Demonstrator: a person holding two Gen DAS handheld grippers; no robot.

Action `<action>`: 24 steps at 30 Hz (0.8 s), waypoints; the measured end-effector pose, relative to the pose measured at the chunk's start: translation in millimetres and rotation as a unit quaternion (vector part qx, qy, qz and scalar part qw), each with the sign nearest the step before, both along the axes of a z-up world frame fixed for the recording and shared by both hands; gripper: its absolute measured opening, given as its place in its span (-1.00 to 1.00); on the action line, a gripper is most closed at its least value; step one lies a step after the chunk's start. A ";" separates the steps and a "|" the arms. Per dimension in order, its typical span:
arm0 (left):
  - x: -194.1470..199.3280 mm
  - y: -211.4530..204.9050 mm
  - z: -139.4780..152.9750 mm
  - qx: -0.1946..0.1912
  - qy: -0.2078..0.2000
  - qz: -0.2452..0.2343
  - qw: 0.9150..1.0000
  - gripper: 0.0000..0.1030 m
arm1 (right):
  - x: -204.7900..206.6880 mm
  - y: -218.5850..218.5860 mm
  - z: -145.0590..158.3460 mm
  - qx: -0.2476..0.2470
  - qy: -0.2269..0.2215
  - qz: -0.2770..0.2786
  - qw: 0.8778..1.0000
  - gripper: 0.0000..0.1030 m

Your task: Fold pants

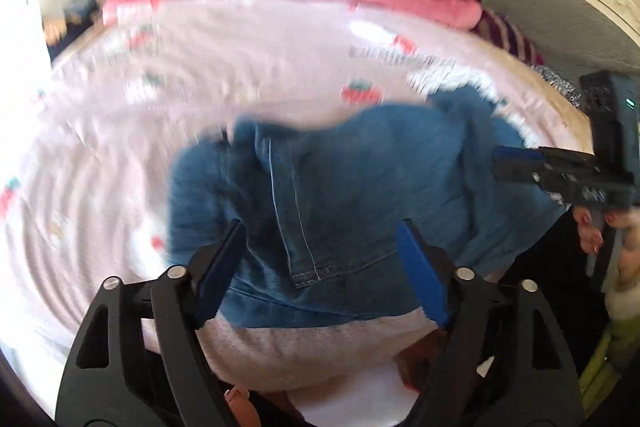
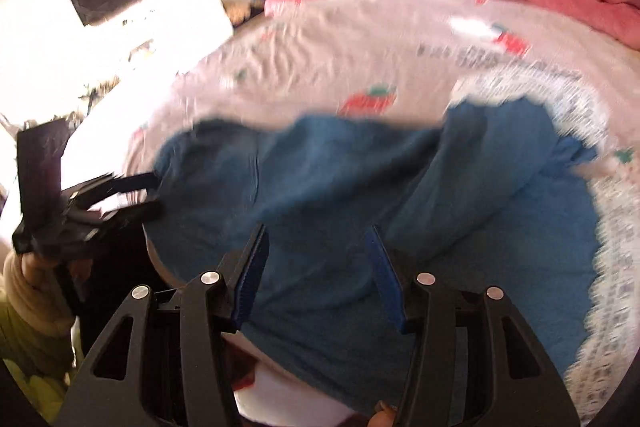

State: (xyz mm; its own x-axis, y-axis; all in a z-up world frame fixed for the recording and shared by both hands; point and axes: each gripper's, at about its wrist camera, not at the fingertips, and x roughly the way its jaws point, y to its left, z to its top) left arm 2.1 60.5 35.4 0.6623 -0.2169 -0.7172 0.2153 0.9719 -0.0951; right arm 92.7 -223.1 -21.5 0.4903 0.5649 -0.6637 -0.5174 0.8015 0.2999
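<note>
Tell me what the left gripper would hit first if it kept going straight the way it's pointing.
Most likely the jeans: the open left gripper points straight at the denim bunched on the bedsheet, though motion blur leaves depth unclear.

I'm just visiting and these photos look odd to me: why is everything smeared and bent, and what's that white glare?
Left wrist view: the bedspread is streaked by motion blur, the jeans sharper, edges curved by the fisheye lens. Right wrist view: blurrier overall, with the upper left washed out by bright light; only the right tongs look crisp.
</note>
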 end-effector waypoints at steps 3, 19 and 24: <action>-5.1 -9.7 25.8 -0.013 -0.031 -0.016 0.999 0.42 | 9.0 -17.1 14.6 0.003 -0.020 -0.032 0.999 0.16; 71.0 -145.5 -46.7 -0.059 0.105 -0.174 0.977 -0.48 | 99.4 -36.6 49.7 -0.100 -0.048 -0.083 0.990 0.50; 74.0 -147.8 -61.4 -0.075 0.104 -0.173 0.977 -0.65 | 154.6 9.2 39.8 -0.201 -0.032 -0.023 0.979 0.54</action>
State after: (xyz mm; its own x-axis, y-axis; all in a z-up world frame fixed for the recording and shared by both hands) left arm 76.1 -87.3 -26.0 0.3752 -0.5143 -0.7712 0.4887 0.8167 -0.3069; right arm 247.2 -213.9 18.3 0.5565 0.2415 -0.7949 -0.4856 0.8709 -0.0754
